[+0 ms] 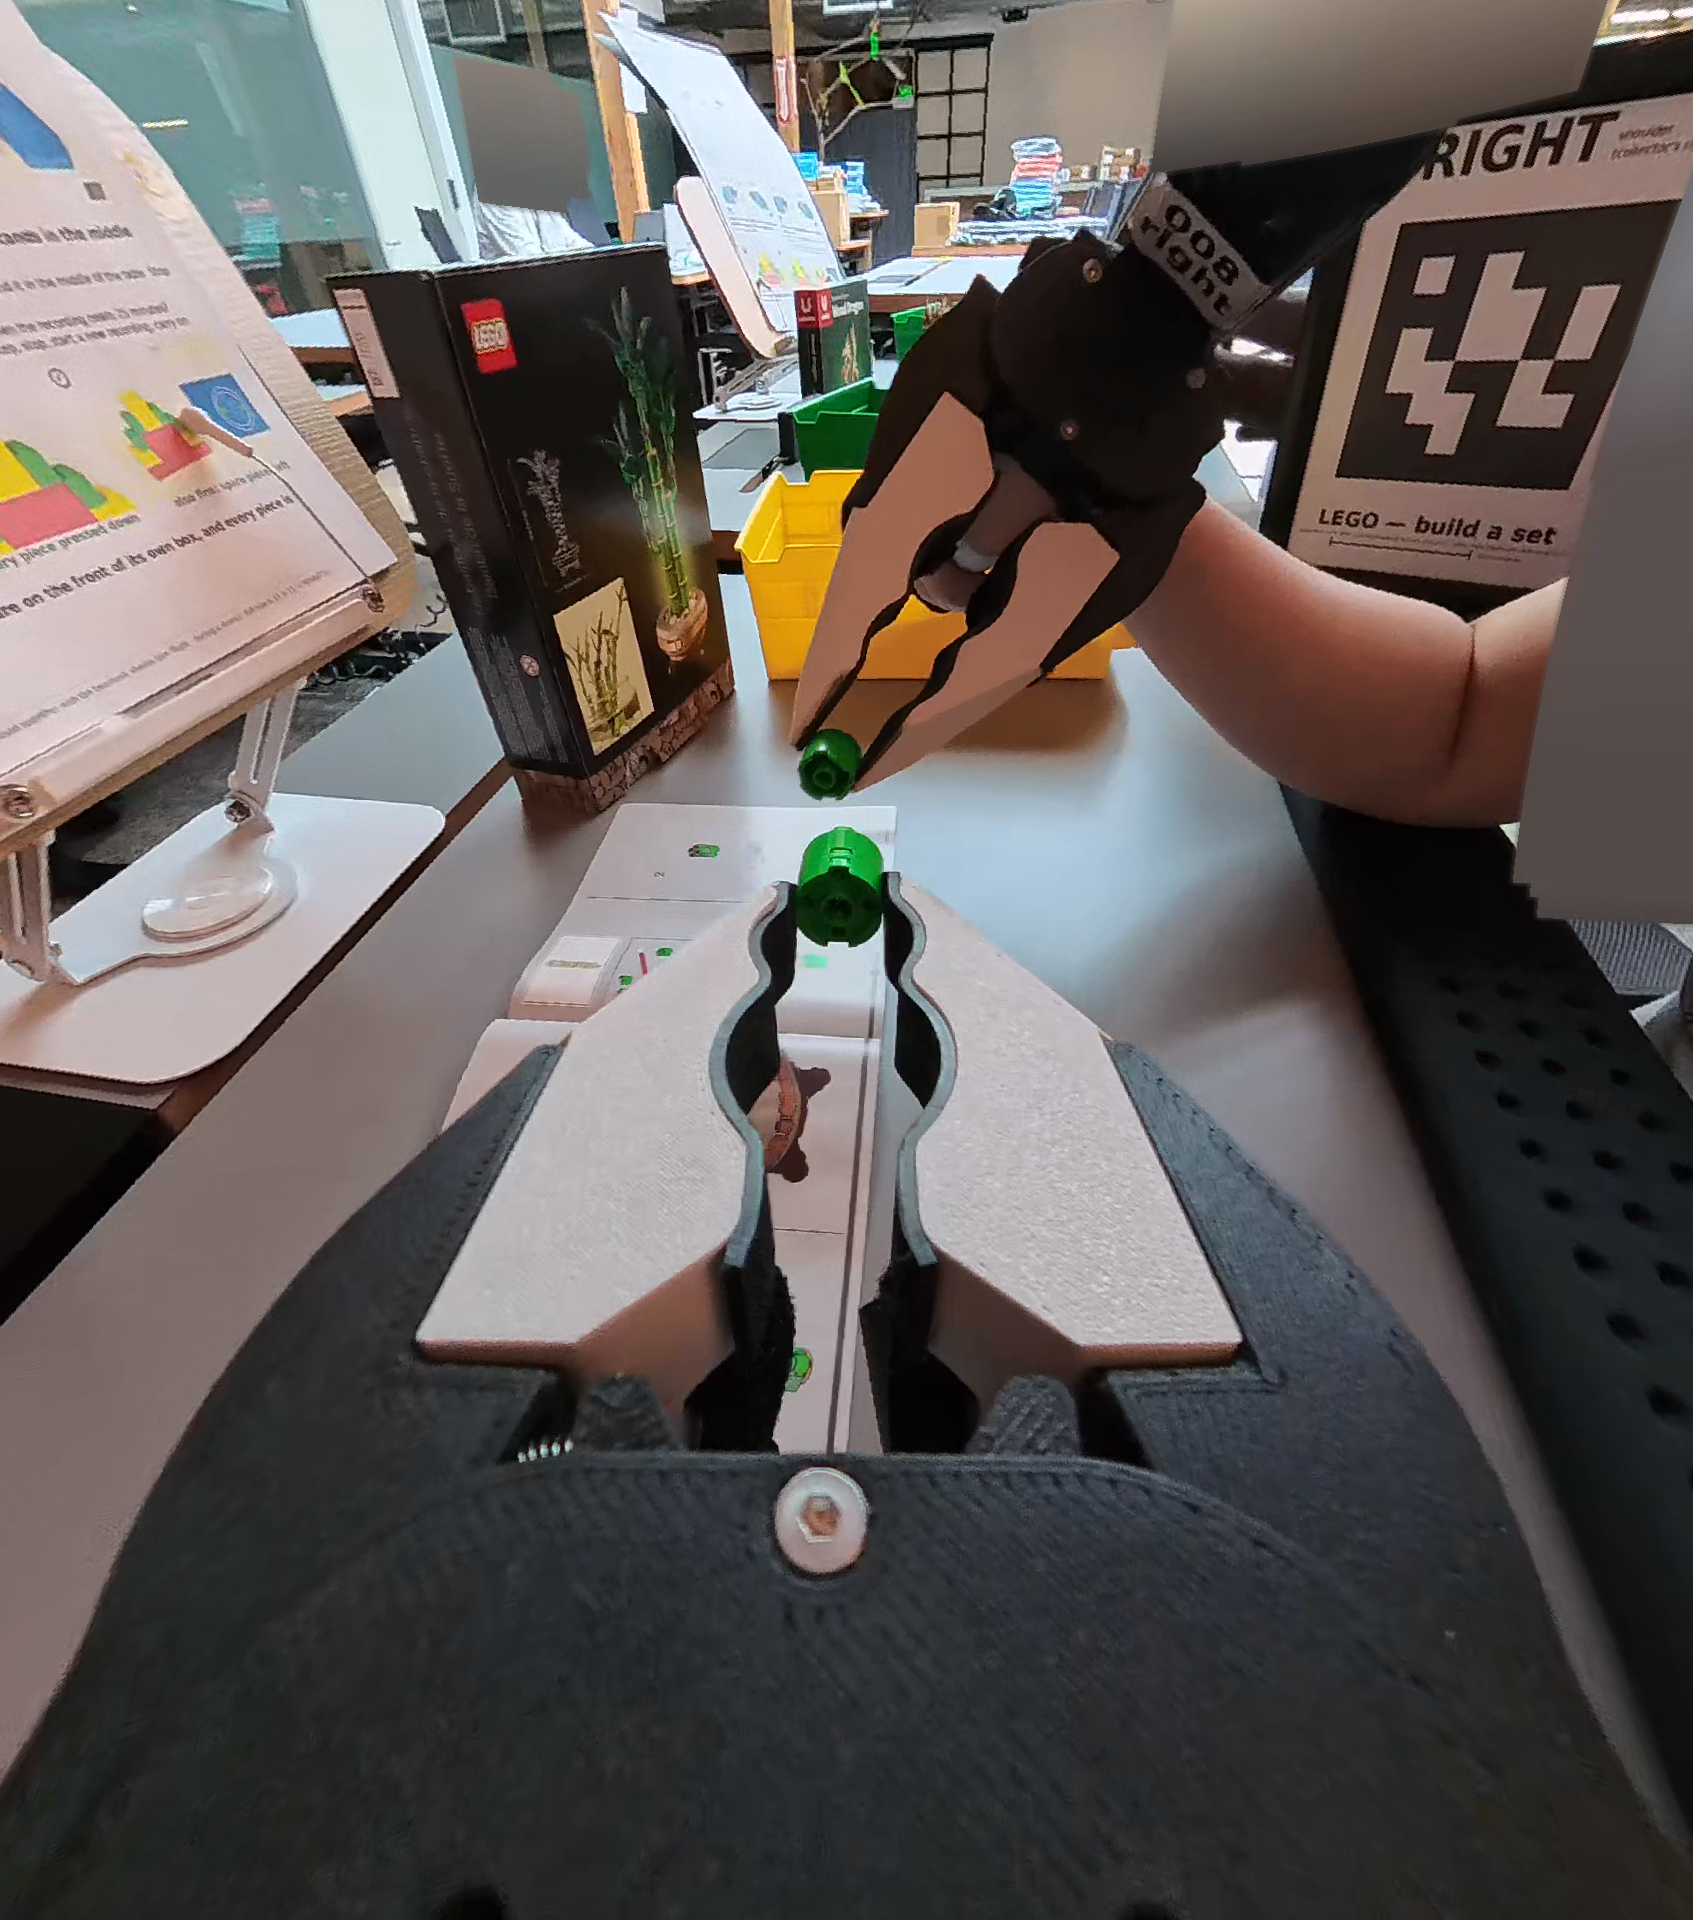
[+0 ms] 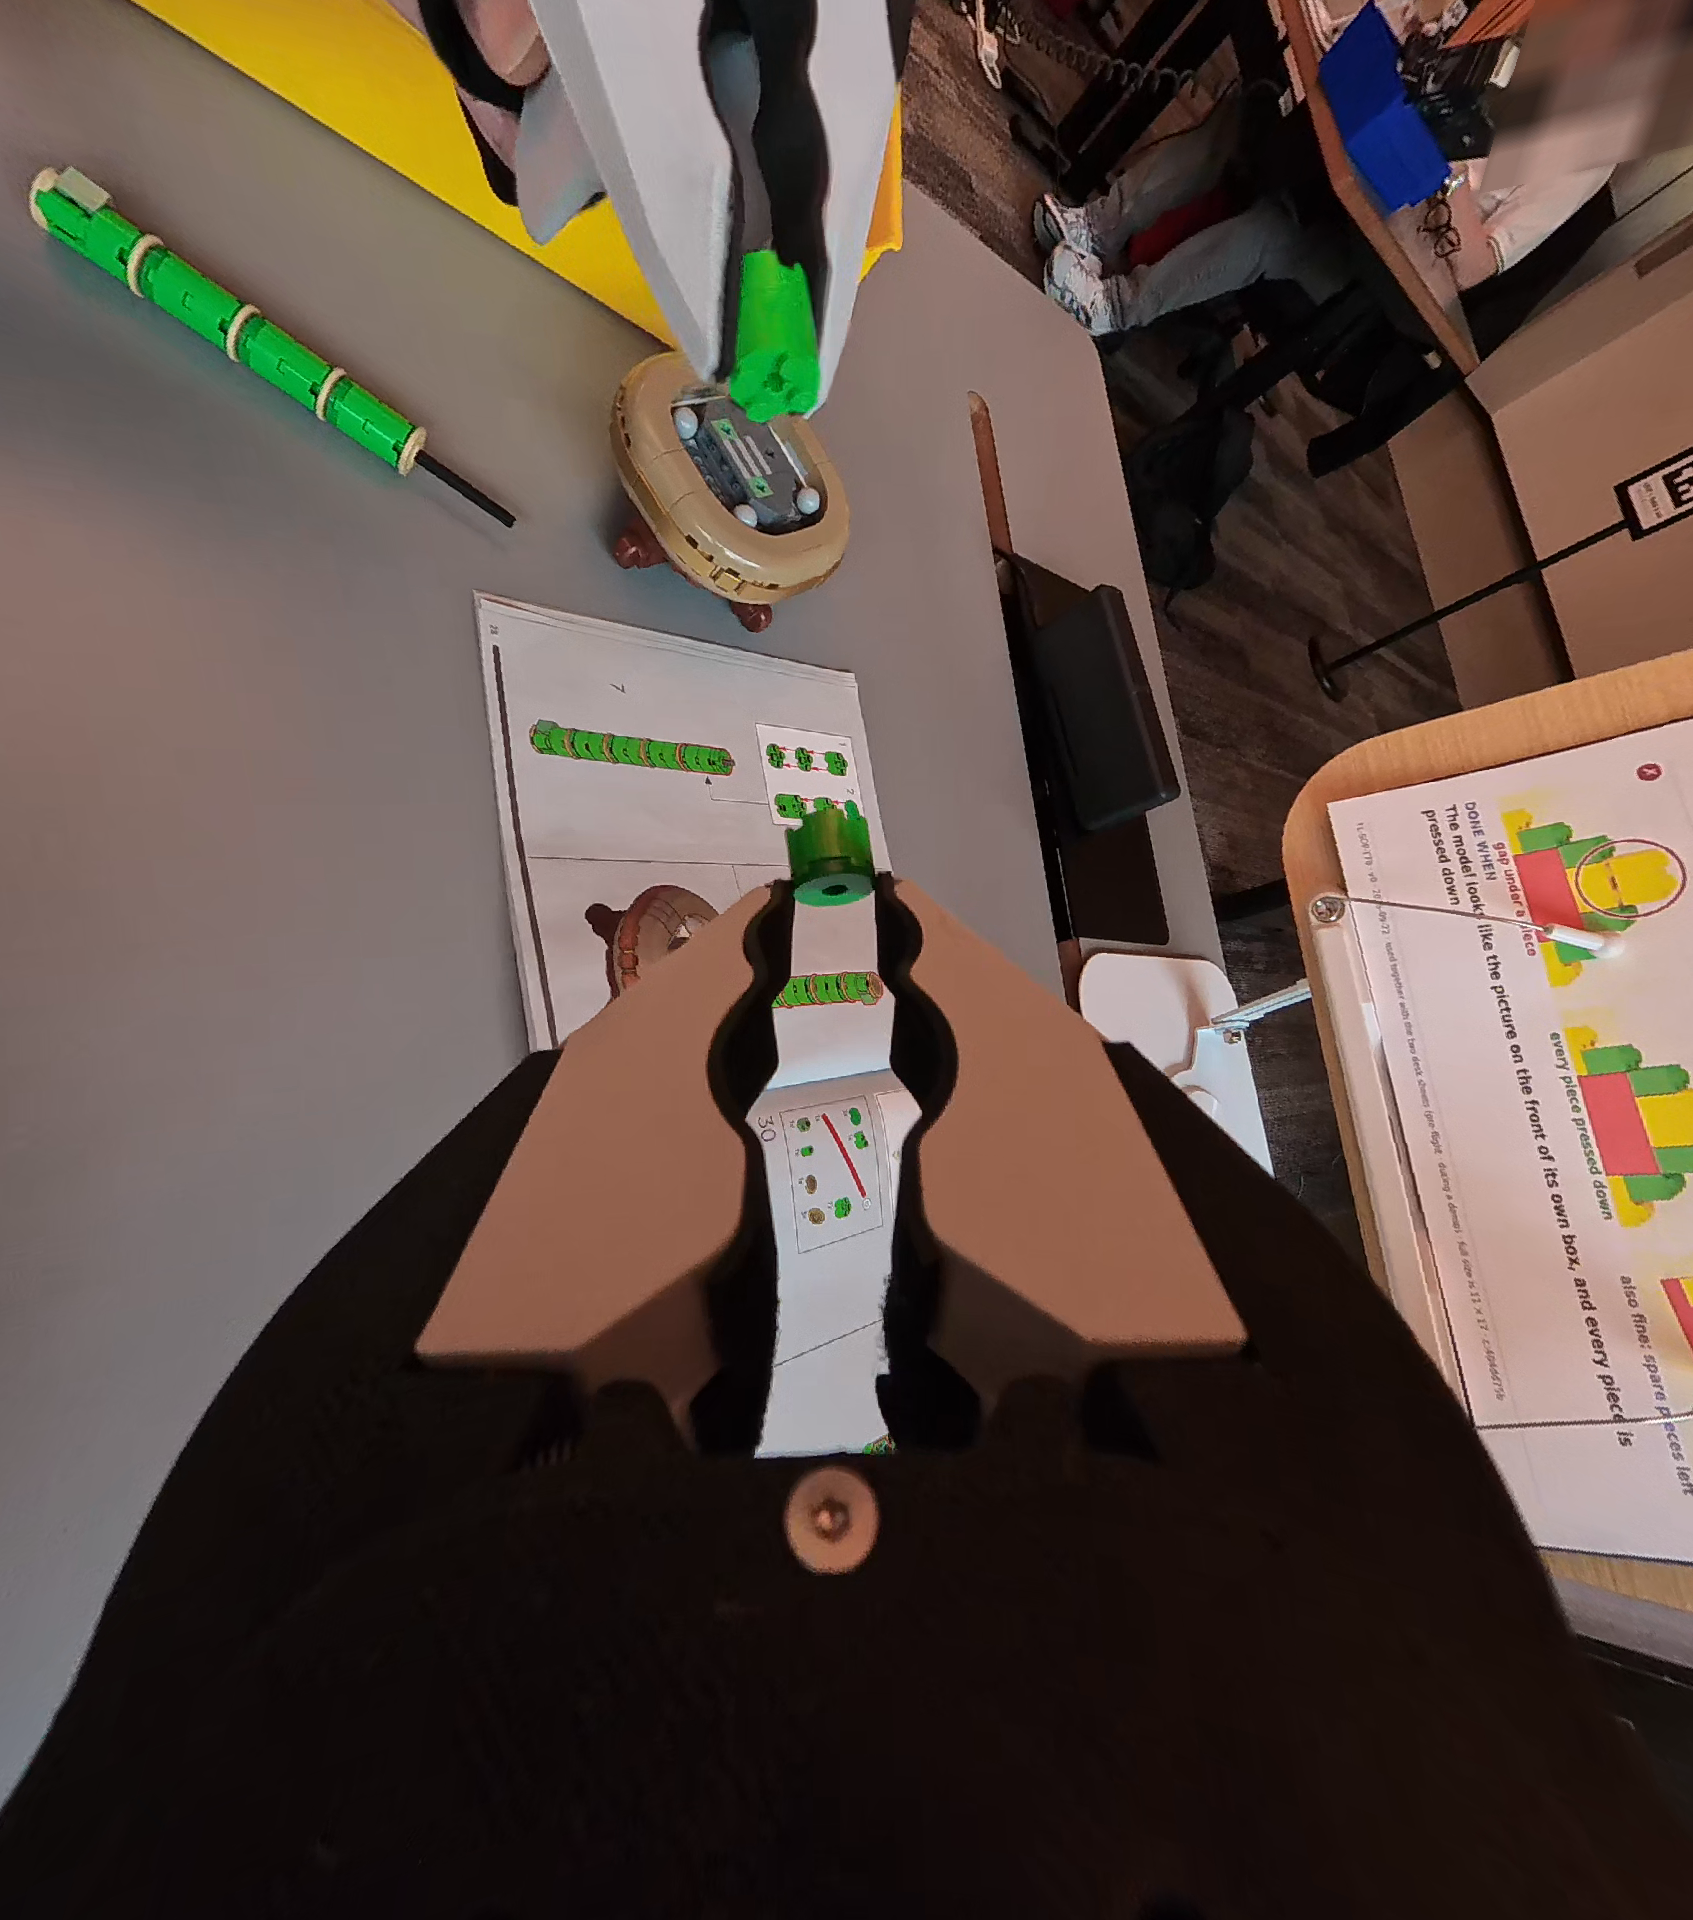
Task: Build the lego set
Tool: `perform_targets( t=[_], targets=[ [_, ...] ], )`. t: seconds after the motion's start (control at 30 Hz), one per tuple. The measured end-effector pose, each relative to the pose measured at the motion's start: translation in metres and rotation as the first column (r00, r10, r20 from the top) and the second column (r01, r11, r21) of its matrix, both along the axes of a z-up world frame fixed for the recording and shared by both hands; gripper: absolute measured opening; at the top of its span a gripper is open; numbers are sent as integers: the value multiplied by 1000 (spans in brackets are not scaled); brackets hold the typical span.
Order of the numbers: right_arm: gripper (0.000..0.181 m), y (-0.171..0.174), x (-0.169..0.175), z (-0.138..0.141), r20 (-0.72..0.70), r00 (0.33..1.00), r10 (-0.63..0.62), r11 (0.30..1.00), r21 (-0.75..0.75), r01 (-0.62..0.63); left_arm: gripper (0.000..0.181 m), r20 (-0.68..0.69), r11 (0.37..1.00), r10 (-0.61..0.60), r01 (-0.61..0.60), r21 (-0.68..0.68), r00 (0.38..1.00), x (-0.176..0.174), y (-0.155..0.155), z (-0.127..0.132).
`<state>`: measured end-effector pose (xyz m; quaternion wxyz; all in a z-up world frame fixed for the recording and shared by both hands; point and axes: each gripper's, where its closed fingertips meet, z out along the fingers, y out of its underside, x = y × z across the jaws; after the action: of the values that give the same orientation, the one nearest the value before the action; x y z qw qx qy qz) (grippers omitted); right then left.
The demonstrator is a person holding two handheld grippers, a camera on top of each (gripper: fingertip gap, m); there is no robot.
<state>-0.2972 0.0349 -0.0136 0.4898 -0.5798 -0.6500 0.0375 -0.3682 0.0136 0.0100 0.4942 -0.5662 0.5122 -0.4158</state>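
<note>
Instruction booklet (image 2: pixel 676 748), tan pot base (image 2: pixel 728 488) and green stalk (image 2: pixel 229 322) lie on the counter (image 2: pixel 198 831). Left claw (image 1: pixel 834 894) pinches a green round brick (image 1: pixel 840 885); right claw (image 2: pixel 829 891) pinches another green brick (image 2: pixel 826 857), tips nearly facing.

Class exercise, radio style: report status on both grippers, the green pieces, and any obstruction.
Left gripper shut on green round piece. Right gripper shut on second green piece. Pieces facing, apart, over instruction booklet. Nothing between them.
</note>
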Motion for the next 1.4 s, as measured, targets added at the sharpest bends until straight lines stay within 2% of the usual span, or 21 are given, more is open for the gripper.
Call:
perform_targets(
  t=[0.2,0.33,0.67,0.8,1.0,1.4],
  targets=[
    [15,2,3,0,8,1000,-12,1000,2,12,14,65,986,156,-151,-73,986,-19,33,1],
    [15,3,4,-3,17,1000,-15,1000,0,15,14,53,981,182,-178,-77,982,-24,38,-2],
    [15,1,3,-1,12,1000,-7,1000,-2,7,14,41,997,80,-79,-27,996,-10,17,2],
    [15,-1,2,1,2,1000,6,1000,-2,-6,14,50,999,25,-27,41,998,-3,3,10],
    [15,-4,-1,2,-9,1000,24,1000,-6,-25,14,24,991,-25,22,130,999,5,-8,7],
    [15,-23,-15,18,-92,990,107,994,-12,-109,14,-15,994,-60,61,95,998,11,-17,6]
  ],
)
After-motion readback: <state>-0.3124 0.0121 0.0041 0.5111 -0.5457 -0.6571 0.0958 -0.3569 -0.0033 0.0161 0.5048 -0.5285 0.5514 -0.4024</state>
